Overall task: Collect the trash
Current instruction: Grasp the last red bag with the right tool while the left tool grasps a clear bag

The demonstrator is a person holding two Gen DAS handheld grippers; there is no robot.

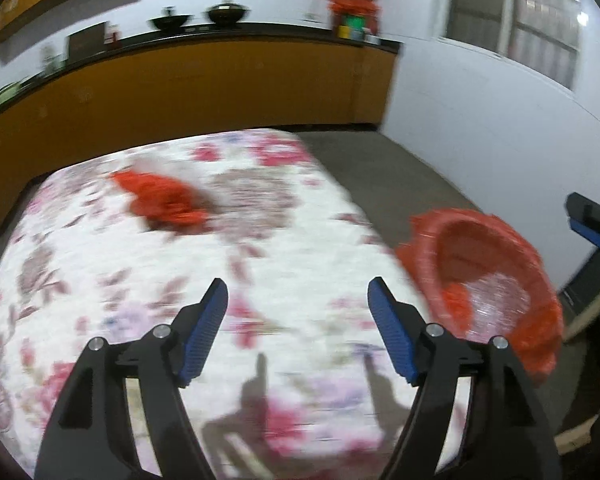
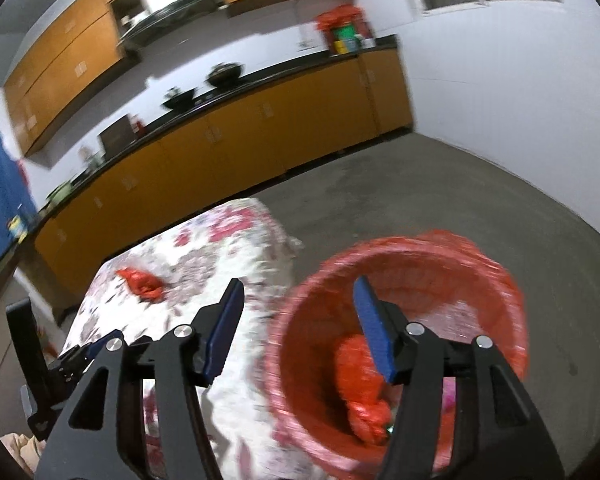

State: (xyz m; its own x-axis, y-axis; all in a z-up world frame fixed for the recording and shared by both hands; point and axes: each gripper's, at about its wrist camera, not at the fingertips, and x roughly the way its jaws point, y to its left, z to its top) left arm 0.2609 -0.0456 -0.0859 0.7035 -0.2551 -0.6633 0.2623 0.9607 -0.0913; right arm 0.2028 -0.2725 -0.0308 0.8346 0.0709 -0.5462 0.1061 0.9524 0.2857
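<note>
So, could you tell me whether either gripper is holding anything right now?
Nothing is held. The left gripper and right gripper both stand open with empty jaws.

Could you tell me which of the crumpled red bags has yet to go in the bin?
The red bag lying on the floral tablecloth; the other already sits inside the red-lined bin.

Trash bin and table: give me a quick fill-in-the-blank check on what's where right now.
1. The bin is lined with a ____ plastic bag.
2. One crumpled red bag lies on the ____ tablecloth.
3. Both the left tool and the right tool have jaws that are ____, with nothing between them.
4. The bin stands on the floor, ____ the table.

Missing words: red; floral; open; beside
</note>
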